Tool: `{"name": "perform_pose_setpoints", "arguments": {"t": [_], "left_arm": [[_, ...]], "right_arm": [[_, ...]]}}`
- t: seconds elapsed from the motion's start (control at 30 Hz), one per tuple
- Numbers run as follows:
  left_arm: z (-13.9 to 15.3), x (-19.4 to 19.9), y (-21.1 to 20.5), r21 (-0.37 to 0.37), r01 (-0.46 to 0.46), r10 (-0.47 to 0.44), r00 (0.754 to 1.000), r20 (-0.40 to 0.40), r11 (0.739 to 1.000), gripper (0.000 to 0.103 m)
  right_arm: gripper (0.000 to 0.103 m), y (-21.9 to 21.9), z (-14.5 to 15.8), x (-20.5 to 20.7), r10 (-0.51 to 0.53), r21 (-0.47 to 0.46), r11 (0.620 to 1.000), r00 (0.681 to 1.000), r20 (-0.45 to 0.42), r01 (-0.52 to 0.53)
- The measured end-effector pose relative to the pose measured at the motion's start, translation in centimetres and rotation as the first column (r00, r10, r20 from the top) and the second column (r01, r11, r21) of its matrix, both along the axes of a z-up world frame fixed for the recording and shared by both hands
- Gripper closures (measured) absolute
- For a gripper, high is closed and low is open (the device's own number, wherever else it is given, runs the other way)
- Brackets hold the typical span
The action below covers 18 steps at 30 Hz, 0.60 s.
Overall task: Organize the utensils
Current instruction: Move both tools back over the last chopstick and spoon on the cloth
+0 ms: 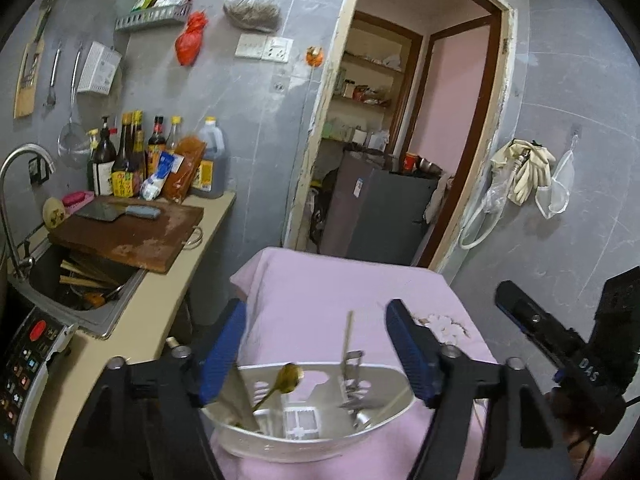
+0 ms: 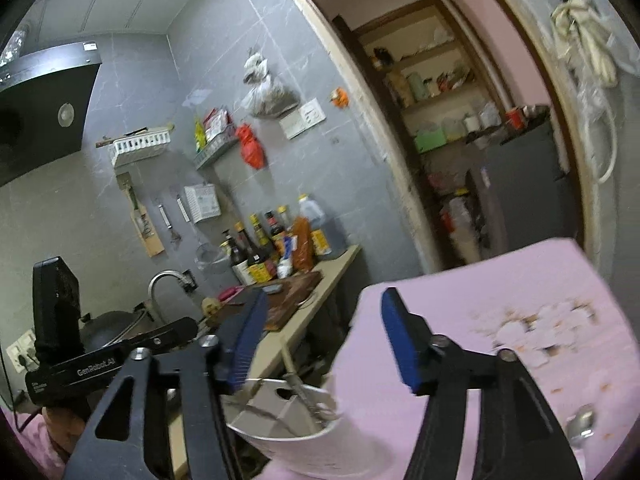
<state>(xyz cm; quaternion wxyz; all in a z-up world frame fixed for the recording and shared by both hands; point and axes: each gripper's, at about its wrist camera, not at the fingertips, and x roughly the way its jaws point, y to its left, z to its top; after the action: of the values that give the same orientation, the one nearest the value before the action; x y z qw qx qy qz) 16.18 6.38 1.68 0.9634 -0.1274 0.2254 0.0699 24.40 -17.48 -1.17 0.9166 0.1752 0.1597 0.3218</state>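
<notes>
Both grippers, left (image 1: 316, 350) and right (image 2: 322, 340), hang spread and empty over the filled utensil holder (image 1: 308, 442); a spoon (image 2: 582, 420) on the pink-covered desk (image 1: 312, 292) likely goes next.

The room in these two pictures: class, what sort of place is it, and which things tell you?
A small home kitchen, most likely: a sink with a tap, sauce bottles on the counter, and a cleaver on a chopping board.

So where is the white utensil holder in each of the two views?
Left wrist: holder at bottom centre, on the pink cloth.
Right wrist: holder at bottom, left of centre, at the cloth's left edge.
Shared landmark: the red bag on the wall.
</notes>
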Motion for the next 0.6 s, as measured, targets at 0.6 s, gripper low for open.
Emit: {"name": "perform_pose_setpoints", "arguments": {"t": [0.6], "left_arm": [[-1.0, 2.6, -12.6, 0.054, 0.038, -0.041, 0.997, 0.06, 0.998, 0.001]], "right_arm": [[0.005, -14.4, 0.0, -0.7, -0.221, -0.164, 0.962, 0.975, 0.008, 0.219]]}}
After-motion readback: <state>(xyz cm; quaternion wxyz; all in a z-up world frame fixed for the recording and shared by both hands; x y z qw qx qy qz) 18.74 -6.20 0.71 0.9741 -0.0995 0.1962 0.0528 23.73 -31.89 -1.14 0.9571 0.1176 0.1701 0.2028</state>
